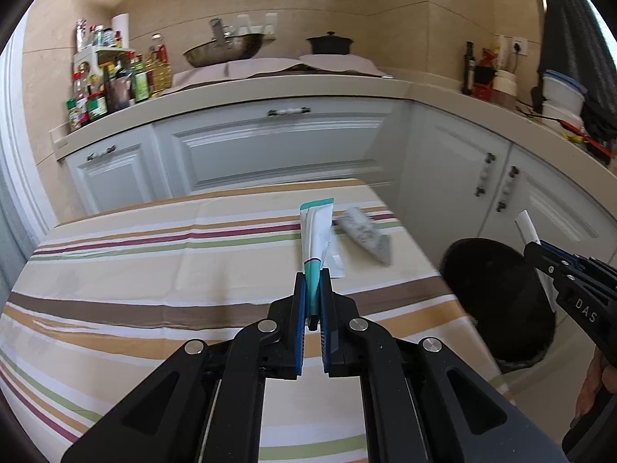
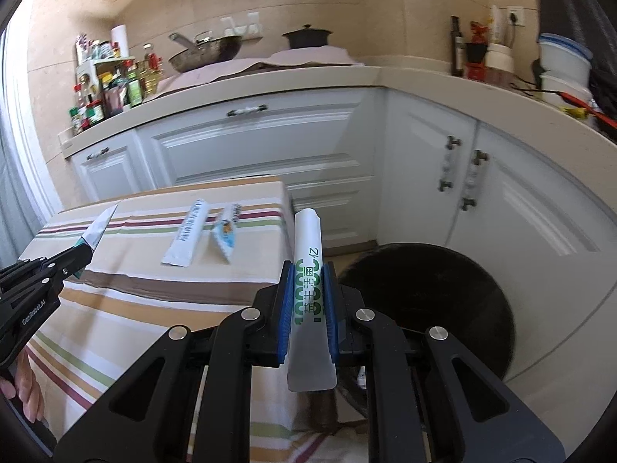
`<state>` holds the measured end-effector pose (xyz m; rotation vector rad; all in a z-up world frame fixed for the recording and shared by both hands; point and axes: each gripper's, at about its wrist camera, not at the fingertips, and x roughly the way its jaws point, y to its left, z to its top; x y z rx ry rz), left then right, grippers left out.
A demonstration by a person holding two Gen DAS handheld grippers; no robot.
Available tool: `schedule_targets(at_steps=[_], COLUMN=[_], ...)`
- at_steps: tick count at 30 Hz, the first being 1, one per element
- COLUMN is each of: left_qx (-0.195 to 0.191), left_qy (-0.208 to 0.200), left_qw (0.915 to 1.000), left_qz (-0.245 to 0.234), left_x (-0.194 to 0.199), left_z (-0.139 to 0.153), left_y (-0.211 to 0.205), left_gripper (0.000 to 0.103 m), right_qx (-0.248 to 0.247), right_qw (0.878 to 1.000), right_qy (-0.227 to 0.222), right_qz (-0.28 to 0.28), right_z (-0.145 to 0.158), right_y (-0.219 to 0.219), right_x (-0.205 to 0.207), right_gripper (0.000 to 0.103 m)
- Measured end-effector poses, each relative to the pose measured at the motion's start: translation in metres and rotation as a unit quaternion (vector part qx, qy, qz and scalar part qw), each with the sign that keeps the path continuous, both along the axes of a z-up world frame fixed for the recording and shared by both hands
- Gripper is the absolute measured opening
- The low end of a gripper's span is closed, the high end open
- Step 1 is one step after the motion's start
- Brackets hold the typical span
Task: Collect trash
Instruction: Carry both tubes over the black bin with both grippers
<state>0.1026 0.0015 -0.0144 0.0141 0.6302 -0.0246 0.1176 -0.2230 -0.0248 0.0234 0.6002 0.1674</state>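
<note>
My left gripper [image 1: 313,274] is shut on the teal end of a white and teal sachet [image 1: 317,239], held above the striped tablecloth [image 1: 154,270]. A grey packet [image 1: 366,237] and a white strip [image 1: 336,260] lie on the cloth beyond it. My right gripper [image 2: 307,267] is shut on a white sachet with green print [image 2: 308,247], near the table's right edge and beside the round black bin [image 2: 432,301]. A long white sachet [image 2: 187,231] and a blue and white packet [image 2: 225,237] lie on the table [image 2: 135,308]. Each wrist view also shows the other gripper [image 1: 540,250] [image 2: 83,252] with its sachet.
White cabinets [image 1: 277,154] run behind and to the right of the table, under a counter [image 1: 347,85] that carries bottles [image 1: 115,81], a wok [image 1: 223,50] and a black pot [image 1: 329,43]. The black bin [image 1: 497,301] stands on the floor to the right of the table. A person's hand [image 2: 23,386] shows at the left edge.
</note>
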Motion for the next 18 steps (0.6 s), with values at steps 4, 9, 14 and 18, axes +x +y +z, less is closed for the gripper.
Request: schedule_targets(at_steps=[4, 9, 14, 18], left_qx=[-0.001, 0.003, 0.006, 0.007], left_qy=[-0.004, -0.008, -0.01, -0.016], left_qw=[0.9998, 0.9987, 0.9974, 0.9962], left_qz=[-0.021, -0.049, -0.071, -0.085], left_x=[-0.002, -0.004, -0.002, 0.0], left_z=[0.001, 0.002, 0.003, 0.005], left_y=[-0.02, -0.049, -0.07, -0.086], left_gripper=[0.007, 0.007, 0.007, 0.007], right_qx=[-0.003, -0.007, -0.007, -0.006], right_qw=[1.0, 0.999, 0.998, 0.997], right_qy=[-0.009, -0.016, -0.02, -0.023], right_qz=[-0.022, -0.045, -0.061, -0.071], right_z=[0.004, 0.005, 0.006, 0.006], right_y=[-0.019, -0.04, -0.056, -0.068], right_x=[-0.007, -0.012, -0.013, -0.014], right_gripper=[0.015, 0.015, 0.015, 0.015])
